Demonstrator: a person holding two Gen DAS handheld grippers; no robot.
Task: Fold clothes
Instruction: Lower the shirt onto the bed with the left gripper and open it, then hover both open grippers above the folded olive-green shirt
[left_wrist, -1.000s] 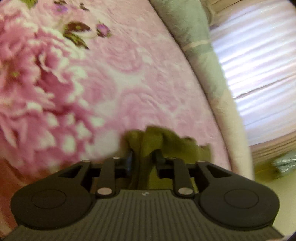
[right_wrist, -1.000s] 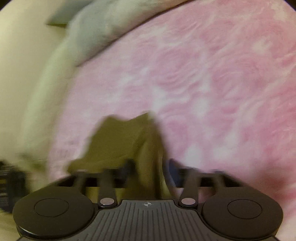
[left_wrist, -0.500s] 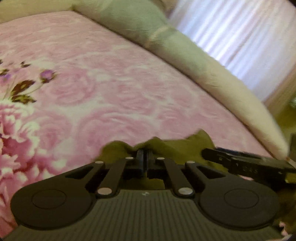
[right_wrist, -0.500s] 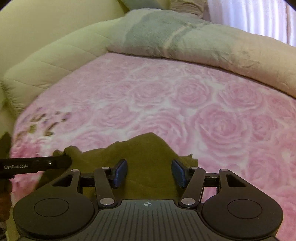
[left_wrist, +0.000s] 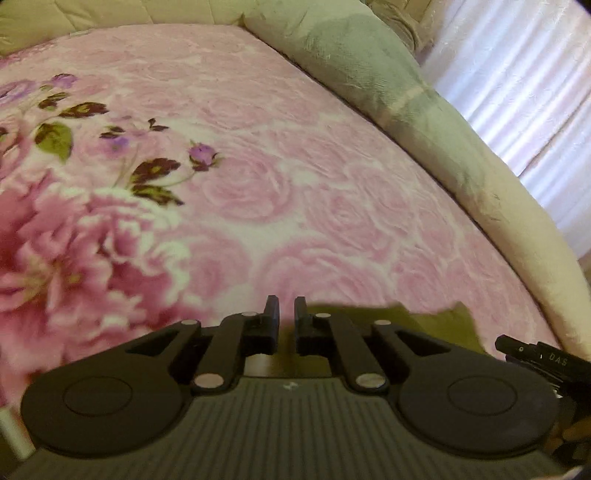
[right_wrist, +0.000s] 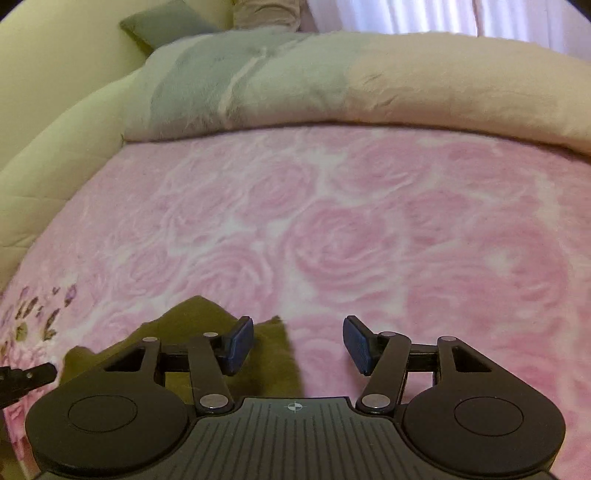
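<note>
An olive-green garment (left_wrist: 436, 323) lies flat on the pink rose-patterned blanket (left_wrist: 280, 184), just beyond and right of my left gripper (left_wrist: 286, 314). That gripper's fingers stand a narrow gap apart with only blanket showing between them. In the right wrist view the same garment (right_wrist: 192, 325) lies low at the left, partly under the left finger. My right gripper (right_wrist: 299, 341) is wide open above the garment's right edge and holds nothing. Each gripper's tip shows at the edge of the other's view.
A rolled grey-green and cream duvet (right_wrist: 332, 81) runs along the bed's far side, with pillows (right_wrist: 166, 22) behind it. A cream padded bed surround (right_wrist: 48, 147) curves at the left. Curtains (left_wrist: 524, 92) hang beyond the bed.
Both grippers have let go of the olive garment, which now lies on the blanket. The left fingers parted slightly, the right opened wider, and both pulled back a little.
</note>
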